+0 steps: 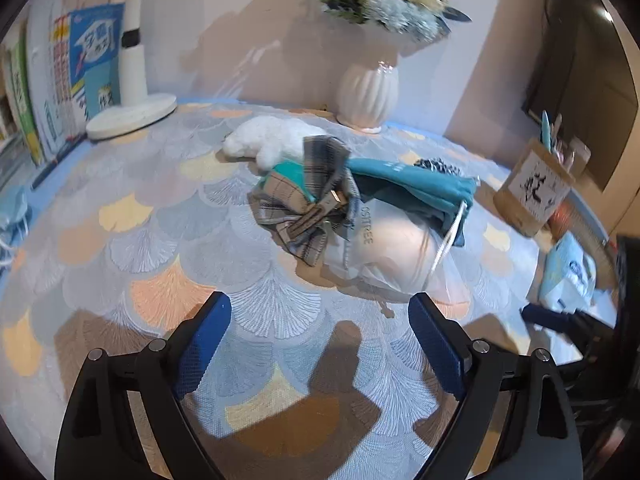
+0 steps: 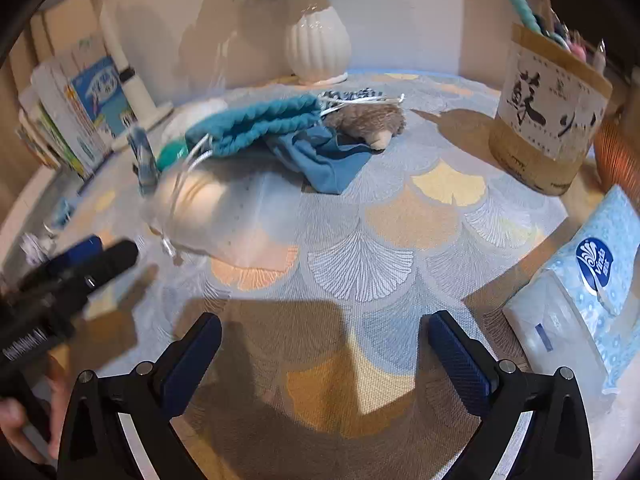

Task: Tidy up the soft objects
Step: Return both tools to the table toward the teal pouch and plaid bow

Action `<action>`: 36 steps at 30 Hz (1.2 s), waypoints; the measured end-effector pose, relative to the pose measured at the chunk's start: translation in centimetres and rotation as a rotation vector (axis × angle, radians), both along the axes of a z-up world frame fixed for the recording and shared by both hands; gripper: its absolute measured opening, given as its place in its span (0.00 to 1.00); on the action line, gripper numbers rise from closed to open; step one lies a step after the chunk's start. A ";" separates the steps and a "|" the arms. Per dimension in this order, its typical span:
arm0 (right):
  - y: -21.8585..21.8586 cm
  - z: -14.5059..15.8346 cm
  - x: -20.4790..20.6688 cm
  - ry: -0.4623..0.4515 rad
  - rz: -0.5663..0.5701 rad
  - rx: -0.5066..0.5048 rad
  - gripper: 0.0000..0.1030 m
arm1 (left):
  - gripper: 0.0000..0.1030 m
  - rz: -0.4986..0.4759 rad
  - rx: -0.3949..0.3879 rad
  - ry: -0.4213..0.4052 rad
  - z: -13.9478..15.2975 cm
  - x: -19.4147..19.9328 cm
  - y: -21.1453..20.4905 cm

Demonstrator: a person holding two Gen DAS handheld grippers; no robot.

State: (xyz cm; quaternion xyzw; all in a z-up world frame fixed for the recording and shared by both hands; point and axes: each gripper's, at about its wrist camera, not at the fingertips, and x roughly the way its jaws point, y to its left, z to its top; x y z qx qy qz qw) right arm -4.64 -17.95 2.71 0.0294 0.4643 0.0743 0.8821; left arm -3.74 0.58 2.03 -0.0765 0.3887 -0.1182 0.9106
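A heap of soft things lies mid-table. In the left wrist view: a plaid bow [image 1: 310,204], a white plush toy [image 1: 272,142], a teal drawstring bag [image 1: 416,190], a sheer white pouch [image 1: 390,254]. My left gripper [image 1: 320,340] is open and empty, short of the heap. In the right wrist view I see the teal bag [image 2: 256,128], the white pouch [image 2: 224,216], a blue cloth [image 2: 324,160] and a brown hedgehog plush [image 2: 368,122]. My right gripper [image 2: 324,354] is open and empty, well short of them. The left gripper [image 2: 76,264] shows blurred at the left.
A white vase of flowers [image 1: 368,94] stands at the back by the wall. A lamp base [image 1: 132,114] and books [image 1: 92,60] stand at the left. A pen holder [image 2: 548,112] and a tissue pack [image 2: 588,288] stand at the right. The tablecloth [image 2: 360,264] has a fan pattern.
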 end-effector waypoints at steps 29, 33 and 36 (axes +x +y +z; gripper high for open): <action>0.8 -0.2 0.1 0.005 -0.002 -0.068 1.00 | 0.89 0.018 -0.029 0.016 -0.2 0.1 0.2; 0.8 -0.2 0.1 0.005 -0.002 -0.069 1.00 | 0.89 0.017 -0.030 0.014 -0.2 0.0 0.2; 0.8 -0.2 0.1 0.005 -0.002 -0.069 1.00 | 0.89 0.020 -0.029 0.013 -0.2 0.0 0.2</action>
